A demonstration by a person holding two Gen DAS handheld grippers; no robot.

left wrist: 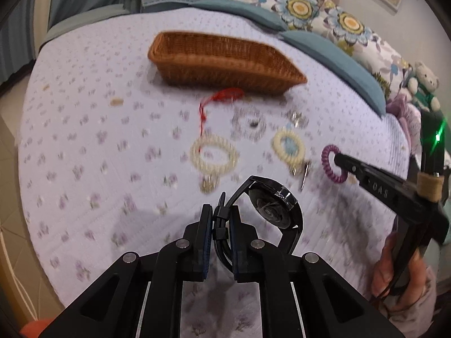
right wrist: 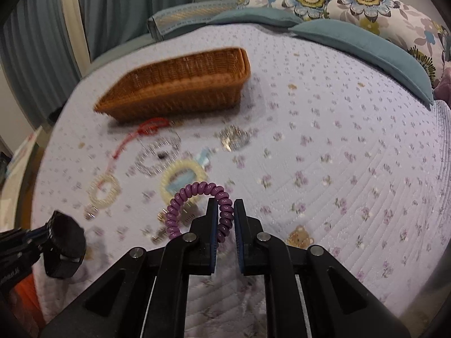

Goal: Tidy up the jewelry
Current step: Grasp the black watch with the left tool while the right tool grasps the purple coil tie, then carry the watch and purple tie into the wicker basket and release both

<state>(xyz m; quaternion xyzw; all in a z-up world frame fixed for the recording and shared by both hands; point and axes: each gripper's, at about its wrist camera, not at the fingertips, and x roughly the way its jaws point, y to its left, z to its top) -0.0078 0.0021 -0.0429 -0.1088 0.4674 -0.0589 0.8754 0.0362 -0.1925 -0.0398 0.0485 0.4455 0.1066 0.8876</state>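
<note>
My left gripper (left wrist: 221, 211) is shut on the strap of a black wristwatch (left wrist: 272, 207) and holds it above the bed. My right gripper (right wrist: 225, 211) is shut on a purple spiral hair tie (right wrist: 197, 194), which also shows in the left wrist view (left wrist: 327, 160). A brown wicker basket (left wrist: 180, 64) stands farther back on the quilt, and shows in the right wrist view (right wrist: 157, 104). Between it and the grippers lie a red cord (left wrist: 222, 95), a cream bead bracelet (left wrist: 197, 155), a silver bracelet (left wrist: 239, 118), a cream spiral tie (left wrist: 277, 143) and small silver pieces (left wrist: 297, 117).
A lilac flowered quilt (left wrist: 84, 140) covers the bed. Teal and flowered pillows (left wrist: 324, 14) line the far side. A teddy bear (left wrist: 425, 76) sits at the right. Curtains (right wrist: 33, 50) hang at the left. The watch and left gripper show at lower left in the right wrist view (right wrist: 64, 242).
</note>
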